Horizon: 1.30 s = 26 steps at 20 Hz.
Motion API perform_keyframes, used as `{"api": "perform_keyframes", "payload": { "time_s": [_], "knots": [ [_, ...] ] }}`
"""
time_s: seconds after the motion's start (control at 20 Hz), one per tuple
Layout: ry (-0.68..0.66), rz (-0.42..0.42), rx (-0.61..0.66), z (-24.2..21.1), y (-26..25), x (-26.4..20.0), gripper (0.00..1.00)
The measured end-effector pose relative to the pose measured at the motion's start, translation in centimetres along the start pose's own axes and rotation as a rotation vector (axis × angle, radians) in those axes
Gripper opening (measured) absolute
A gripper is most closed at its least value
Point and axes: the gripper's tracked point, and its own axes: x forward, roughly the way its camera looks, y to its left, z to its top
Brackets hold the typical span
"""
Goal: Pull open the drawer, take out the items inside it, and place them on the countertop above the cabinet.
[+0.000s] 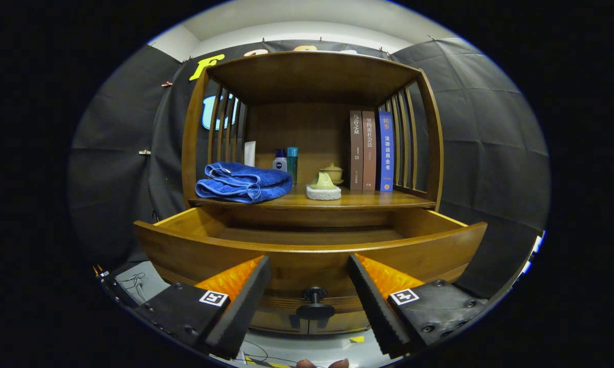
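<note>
1. The drawer (307,240) is the thing in hand. It looks like solid wood, stiff and fairly heavy, so I judge it slides rather than flexes and needs a straight, level pull.
2. The place to take hold is the knob (314,301), a small dark round pull at the middle of the drawer's curved front. It looks hard and smooth, so it may slip unless both fingers close squarely behind its head.
3. The tongs (309,301) are released: the fingers stand wide apart, one to the left and one to the right of the knob, touching neither it nor the drawer front.
4. The drawer sits just ahead of the tongs, under the surface (368,200) of the cabinet (312,76), and is already drawn well out towards the near side.
5. In looks it is warm brown, with a bowed front, a grooved band low on its face and plain side walls. The floor that shows at its far end is bare; the near part is hidden behind the front, so I cannot tell what lies there.
6. On the surface stand a folded blue towel (243,182) at the left, bottles (285,161) behind it, a small teapot (323,185) in the middle and books (371,151) at the right.
</note>
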Motion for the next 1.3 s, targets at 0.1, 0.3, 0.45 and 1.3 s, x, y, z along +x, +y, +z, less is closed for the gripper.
{"api": "perform_keyframes", "payload": {
  "time_s": [0.1,0.3,0.45,1.3],
  "knots": [
    [-0.001,-0.002,-0.01,0.1,0.0,1.1,0.99],
    [0.012,-0.006,-0.009,0.3,0.2,3.9,0.99],
    [0.02,-0.012,-0.011,0.5,0.3,5.9,0.99],
    [0.061,-0.019,-0.031,0.5,0.1,13.1,1.0]
  ]
}}
